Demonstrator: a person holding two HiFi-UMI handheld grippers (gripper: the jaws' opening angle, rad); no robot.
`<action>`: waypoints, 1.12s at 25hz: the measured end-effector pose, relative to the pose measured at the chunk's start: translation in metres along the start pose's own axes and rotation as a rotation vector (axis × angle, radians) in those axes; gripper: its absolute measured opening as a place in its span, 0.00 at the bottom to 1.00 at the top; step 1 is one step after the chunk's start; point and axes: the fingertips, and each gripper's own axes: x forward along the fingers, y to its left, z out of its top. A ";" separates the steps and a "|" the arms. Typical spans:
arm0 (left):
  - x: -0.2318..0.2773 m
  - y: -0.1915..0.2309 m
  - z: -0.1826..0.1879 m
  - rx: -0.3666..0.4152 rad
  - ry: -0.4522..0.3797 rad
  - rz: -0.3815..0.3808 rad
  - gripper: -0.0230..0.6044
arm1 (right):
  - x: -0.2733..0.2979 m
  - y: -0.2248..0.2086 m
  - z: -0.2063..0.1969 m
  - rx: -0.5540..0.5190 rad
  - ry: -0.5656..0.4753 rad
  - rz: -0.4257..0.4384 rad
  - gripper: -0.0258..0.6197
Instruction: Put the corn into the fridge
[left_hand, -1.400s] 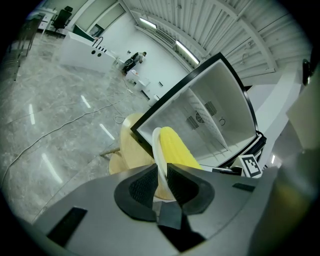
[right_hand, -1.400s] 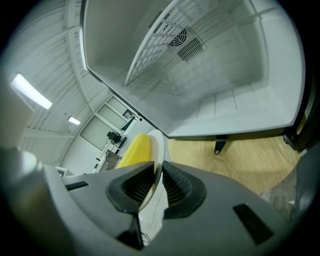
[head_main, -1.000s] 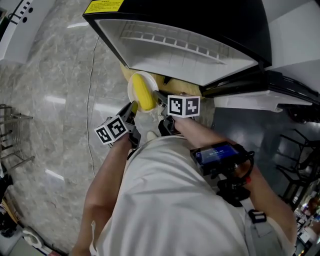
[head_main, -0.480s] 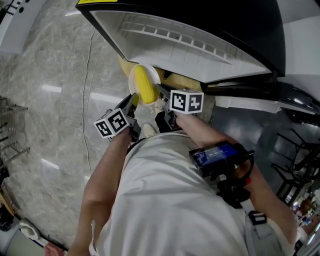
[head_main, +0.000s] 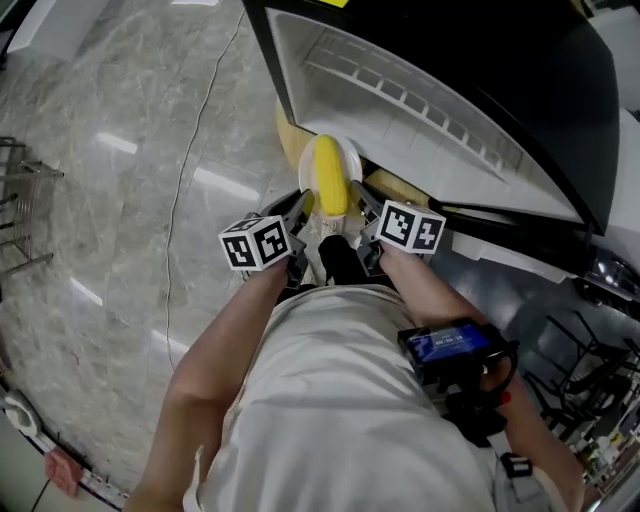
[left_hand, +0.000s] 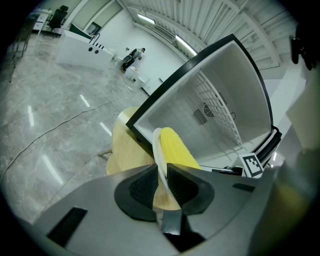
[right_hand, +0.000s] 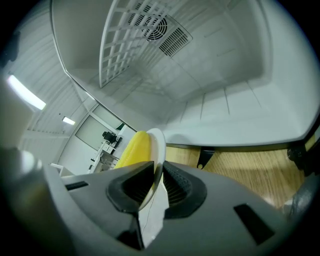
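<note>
Glossy veined stone floor (head_main: 120, 160), smooth white plastic fridge lining (right_hand: 225, 75), white-coated wire shelf (right_hand: 125, 45), pale grained wooden bench (right_hand: 250, 170), glossy white plate (left_hand: 157, 145), matt yellow corn (left_hand: 177, 147)

An open indoor hall, more test lab than home.
Polished grey stone floor (head_main: 110, 170) with a loose cable (head_main: 190, 160) across it, an open fridge (head_main: 420, 110), a long white counter (left_hand: 75, 47) far off, strip lights (left_hand: 145, 19) on a ribbed ceiling (left_hand: 210, 20).

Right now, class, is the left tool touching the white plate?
Touching. In the left gripper view, the left tool pinches the white plate by its rim.
</note>
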 end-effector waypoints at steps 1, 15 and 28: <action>0.001 0.000 0.002 0.002 -0.001 0.002 0.14 | 0.001 0.000 0.001 0.000 0.001 -0.001 0.13; 0.031 -0.001 0.025 0.015 -0.017 -0.021 0.14 | 0.016 -0.018 0.026 0.032 -0.037 -0.049 0.13; 0.065 -0.007 0.041 0.039 -0.016 -0.025 0.13 | 0.021 -0.041 0.051 0.065 -0.090 -0.103 0.13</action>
